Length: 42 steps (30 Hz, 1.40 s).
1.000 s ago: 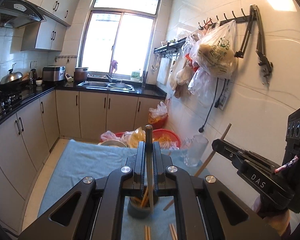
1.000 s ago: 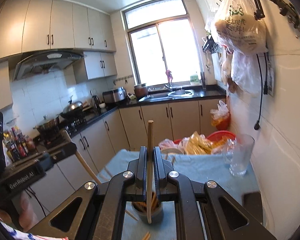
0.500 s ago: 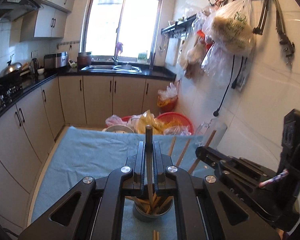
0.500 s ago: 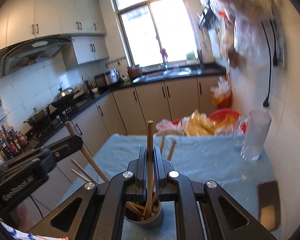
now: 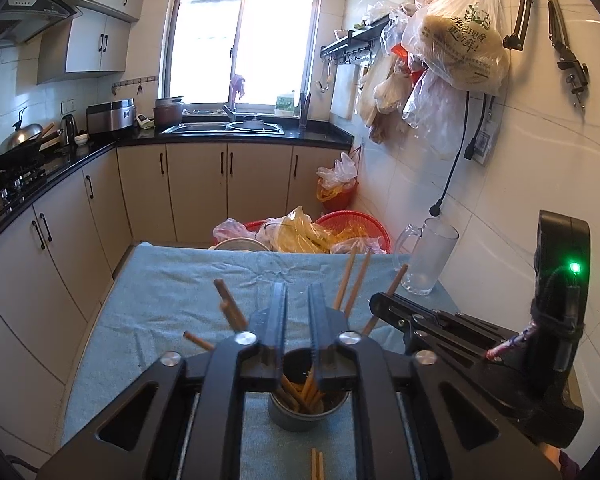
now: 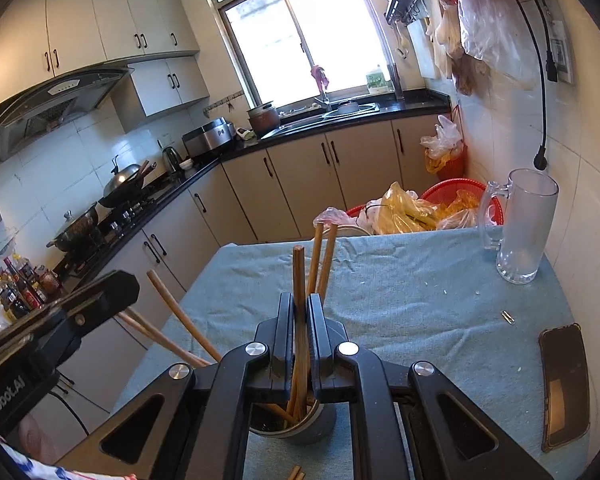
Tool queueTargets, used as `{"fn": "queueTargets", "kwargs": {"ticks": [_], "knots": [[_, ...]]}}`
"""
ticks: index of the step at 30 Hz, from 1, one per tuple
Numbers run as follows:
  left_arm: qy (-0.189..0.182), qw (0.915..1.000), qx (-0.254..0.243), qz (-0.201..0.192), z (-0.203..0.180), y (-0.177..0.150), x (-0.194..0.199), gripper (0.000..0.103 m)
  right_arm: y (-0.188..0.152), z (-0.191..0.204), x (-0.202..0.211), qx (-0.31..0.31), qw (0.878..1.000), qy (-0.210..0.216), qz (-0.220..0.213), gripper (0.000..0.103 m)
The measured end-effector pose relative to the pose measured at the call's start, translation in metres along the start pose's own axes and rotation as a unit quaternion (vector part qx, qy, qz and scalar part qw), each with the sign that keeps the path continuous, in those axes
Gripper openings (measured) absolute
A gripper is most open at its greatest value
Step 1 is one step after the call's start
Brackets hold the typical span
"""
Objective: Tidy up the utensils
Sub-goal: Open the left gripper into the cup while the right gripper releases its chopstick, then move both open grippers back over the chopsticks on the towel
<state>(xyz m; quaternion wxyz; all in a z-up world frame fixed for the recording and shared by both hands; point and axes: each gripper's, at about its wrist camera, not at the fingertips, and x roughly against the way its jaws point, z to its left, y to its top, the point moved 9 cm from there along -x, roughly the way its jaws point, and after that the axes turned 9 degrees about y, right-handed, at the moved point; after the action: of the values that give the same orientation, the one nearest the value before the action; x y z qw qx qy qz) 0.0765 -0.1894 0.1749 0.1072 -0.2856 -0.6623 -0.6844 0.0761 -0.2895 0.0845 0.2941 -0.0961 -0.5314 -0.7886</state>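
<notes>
A grey metal cup (image 5: 306, 414) stands on the blue cloth and holds several wooden chopsticks (image 5: 354, 278). My left gripper (image 5: 297, 292) is open and empty right above the cup. My right gripper (image 6: 299, 304) is shut on one chopstick (image 6: 299, 276), held upright with its lower end in the cup (image 6: 300, 426). The right gripper also shows at the right of the left wrist view (image 5: 384, 304). A loose pair of chopsticks (image 5: 316, 462) lies on the cloth in front of the cup.
A glass mug (image 6: 524, 228) stands at the table's far right by the tiled wall. A dark phone (image 6: 564, 384) lies at the right edge. Red baskets with plastic bags (image 5: 320, 232) sit beyond the table's far edge. Counters run along the left.
My left gripper has opened and let its chopstick drop into the cup. Both grippers have lowered toward the cup; the right one still holds its chopstick.
</notes>
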Motion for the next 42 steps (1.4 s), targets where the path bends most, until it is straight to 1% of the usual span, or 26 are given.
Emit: {"fn": "queueTargets", "kwargs": {"ticks": [1,2,3,5,8,10,12,14,20,26,33,35,36,37,38,40,41,42], "knots": [[0.001,1.0,0.001,-0.001,0.0,0.0,0.002,0.024,0.0,0.001,0.001,-0.001,1.0,0.0,0.0,0.009],[0.002,1.0,0.002,-0.002,0.001,-0.001,0.004,0.031,-0.001,0.001,0.002,0.0,1.0,-0.002,0.0,0.014],[0.002,1.0,0.003,-0.004,0.002,-0.001,0.008,0.034,-0.001,0.002,0.003,0.001,1.0,-0.004,-0.001,0.022],[0.002,0.9999,0.003,-0.011,0.004,-0.003,0.016,0.043,-0.001,0.003,0.007,0.004,1.0,-0.008,-0.005,0.031],[0.007,0.9998,0.004,-0.018,0.007,-0.007,0.026,0.049,0.0,0.004,0.016,0.002,1.0,-0.011,-0.011,0.032],[0.012,0.9997,0.001,-0.021,0.009,-0.012,0.035,0.051,0.0,0.004,0.022,0.0,1.0,-0.012,-0.016,0.033],[0.014,0.9997,-0.004,-0.021,0.01,-0.017,0.041,0.053,0.0,0.005,0.03,0.0,1.0,-0.016,-0.022,0.038],[0.016,0.9997,-0.008,-0.018,0.01,-0.023,0.046,0.054,-0.002,0.005,0.036,-0.002,1.0,-0.017,-0.026,0.04],[0.011,0.9999,-0.011,-0.003,0.006,-0.044,0.059,0.055,-0.017,0.002,0.056,-0.008,0.999,-0.024,-0.027,0.041],[0.009,0.9999,-0.011,0.009,0.003,-0.063,0.07,0.055,-0.033,-0.007,0.08,-0.024,0.999,-0.034,-0.032,0.046],[0.013,0.9993,-0.008,0.035,0.007,-0.087,0.075,0.055,-0.058,-0.018,0.099,-0.045,0.998,-0.044,-0.024,0.049],[0.019,0.9989,-0.008,0.043,0.012,-0.095,0.075,0.057,-0.069,-0.022,0.103,-0.05,0.997,-0.048,-0.018,0.052],[0.023,0.9985,-0.009,0.048,0.016,-0.101,0.074,0.06,-0.078,-0.024,0.105,-0.053,0.997,-0.05,-0.014,0.054],[0.029,0.998,-0.013,0.054,0.02,-0.107,0.072,0.066,-0.087,-0.026,0.106,-0.055,0.997,-0.053,-0.009,0.055],[0.036,0.9973,-0.018,0.062,0.023,-0.116,0.068,0.069,-0.097,-0.028,0.107,-0.057,0.997,-0.056,-0.002,0.056],[0.054,0.9945,-0.035,0.083,0.03,-0.139,0.056,0.069,-0.122,-0.033,0.103,-0.061,0.996,-0.061,0.02,0.056],[0.059,0.9922,-0.045,0.1,0.034,-0.156,0.047,0.069,-0.138,-0.036,0.1,-0.062,0.996,-0.062,0.033,0.056],[0.059,0.9904,-0.05,0.115,0.035,-0.169,0.039,0.069,-0.155,-0.039,0.095,-0.062,0.995,-0.063,0.048,0.056]]}}
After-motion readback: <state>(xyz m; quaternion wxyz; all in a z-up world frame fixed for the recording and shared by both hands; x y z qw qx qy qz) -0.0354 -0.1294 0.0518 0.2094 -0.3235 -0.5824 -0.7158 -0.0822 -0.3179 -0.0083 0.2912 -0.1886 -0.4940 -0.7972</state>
